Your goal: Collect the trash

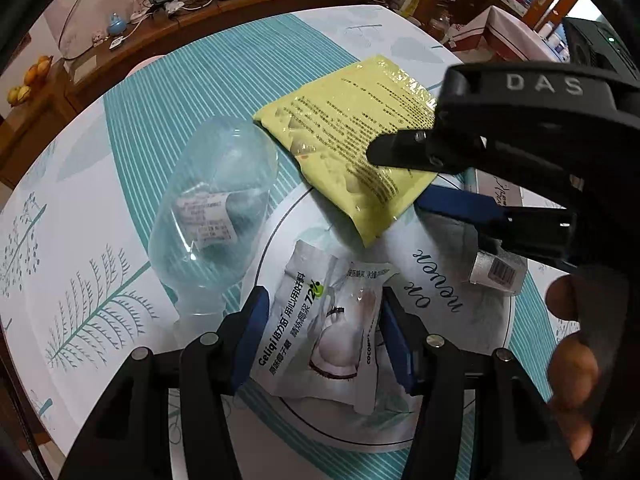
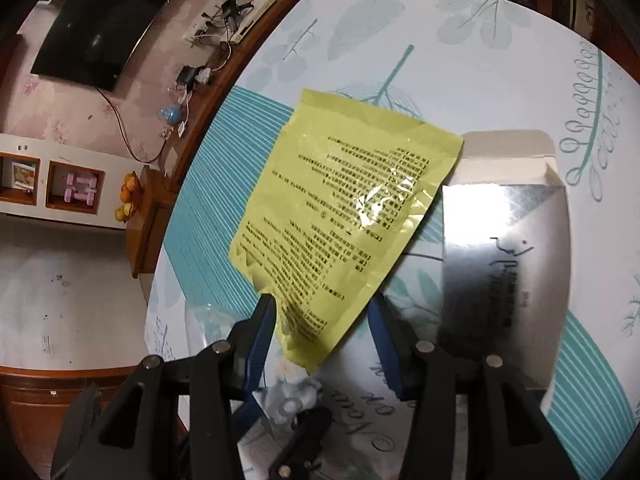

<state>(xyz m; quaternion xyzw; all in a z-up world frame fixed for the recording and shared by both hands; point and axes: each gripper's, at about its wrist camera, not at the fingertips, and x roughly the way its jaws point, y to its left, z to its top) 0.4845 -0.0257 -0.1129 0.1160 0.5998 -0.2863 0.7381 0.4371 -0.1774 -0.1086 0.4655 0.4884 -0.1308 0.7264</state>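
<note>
A white coconut snack wrapper (image 1: 324, 332) lies on the table between my left gripper's (image 1: 324, 336) open blue fingers. A clear plastic bottle (image 1: 216, 208) lies on its side to the left. A yellow printed bag (image 1: 352, 144) lies further back. In the right wrist view the yellow bag (image 2: 340, 216) lies flat and its near corner sits between the open fingers of my right gripper (image 2: 324, 332). The right gripper (image 1: 424, 176) also shows in the left wrist view, above the bag's right edge.
A silver carton (image 2: 504, 248) lies open to the right of the yellow bag. A small silver packet (image 1: 496, 272) lies at the right. The round table has a leaf-pattern cloth (image 1: 80, 240). A wooden sideboard (image 1: 120, 52) with cables stands behind.
</note>
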